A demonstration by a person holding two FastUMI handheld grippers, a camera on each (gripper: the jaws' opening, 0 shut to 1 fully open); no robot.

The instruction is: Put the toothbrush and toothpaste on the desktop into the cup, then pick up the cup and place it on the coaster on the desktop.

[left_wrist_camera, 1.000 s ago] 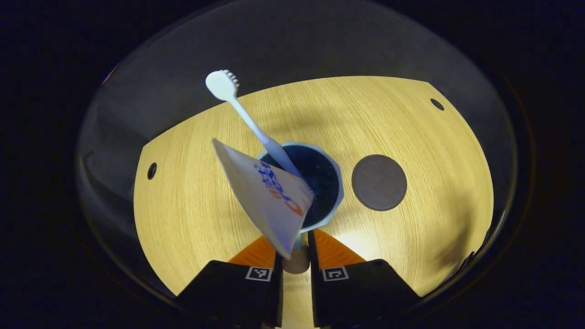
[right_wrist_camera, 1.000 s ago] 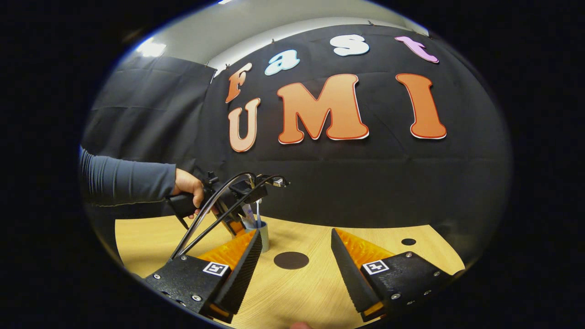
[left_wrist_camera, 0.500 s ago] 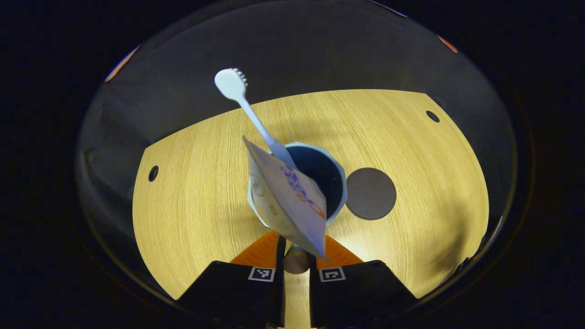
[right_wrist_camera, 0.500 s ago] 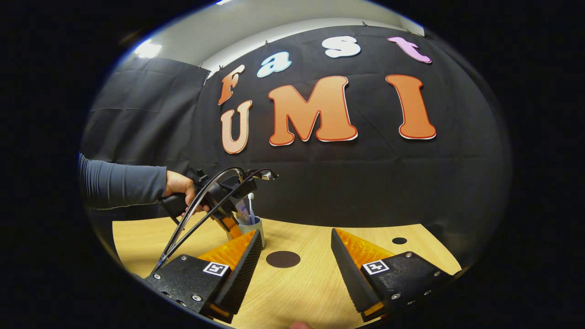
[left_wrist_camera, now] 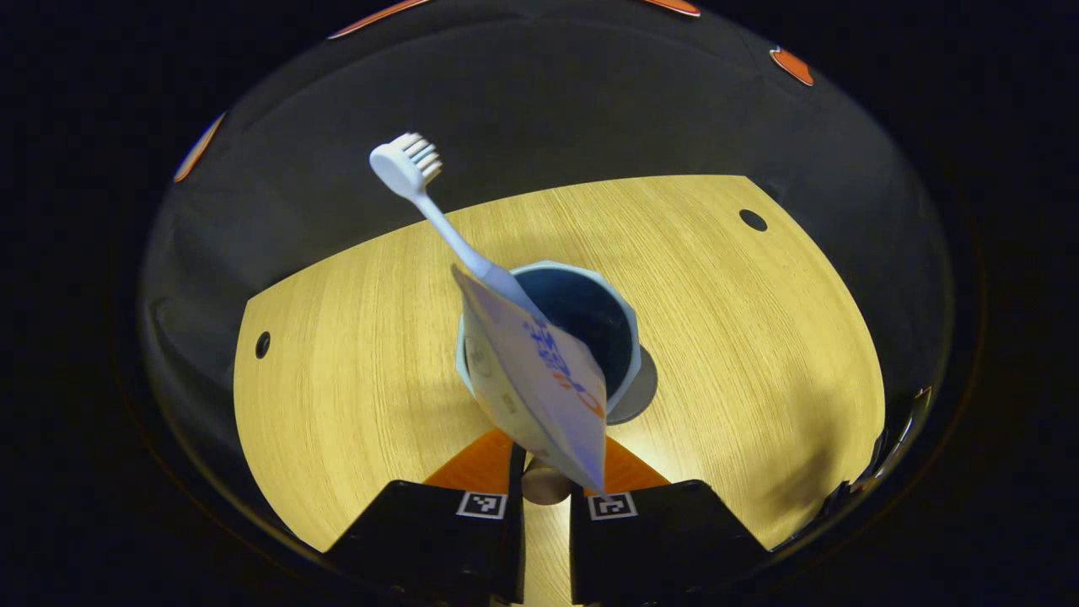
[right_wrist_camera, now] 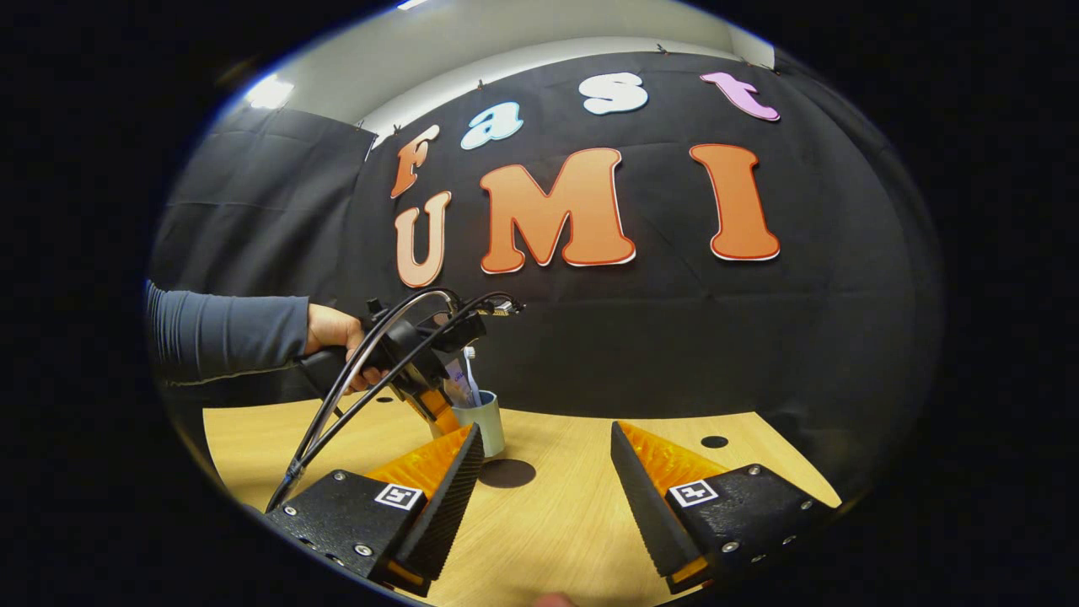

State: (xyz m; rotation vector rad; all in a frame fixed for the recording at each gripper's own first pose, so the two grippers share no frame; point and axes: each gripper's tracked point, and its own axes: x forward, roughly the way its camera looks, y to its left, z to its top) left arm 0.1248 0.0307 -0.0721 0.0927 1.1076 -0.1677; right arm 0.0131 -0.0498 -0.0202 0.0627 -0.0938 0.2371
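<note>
Cup being carried onto the coaster.
Left gripper (left_wrist_camera: 546, 459), jaws narrow, is apparently pinching the cup (left_wrist_camera: 546, 337) rim; coaster (left_wrist_camera: 634, 393) peeking out at four o'clock. Right gripper (right_wrist_camera: 546, 480) is idling wide. Toothpaste (left_wrist_camera: 539, 379) and toothbrush (left_wrist_camera: 438, 223) leaning; tilting risks spilling them.

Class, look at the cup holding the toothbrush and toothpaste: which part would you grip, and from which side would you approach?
Grip the cup by its rim wall from above, on the near side, as the left gripper does. The toothbrush leans out over the far rim and the toothpaste fills the near left, so a grip across the mouth looks blocked.
</note>
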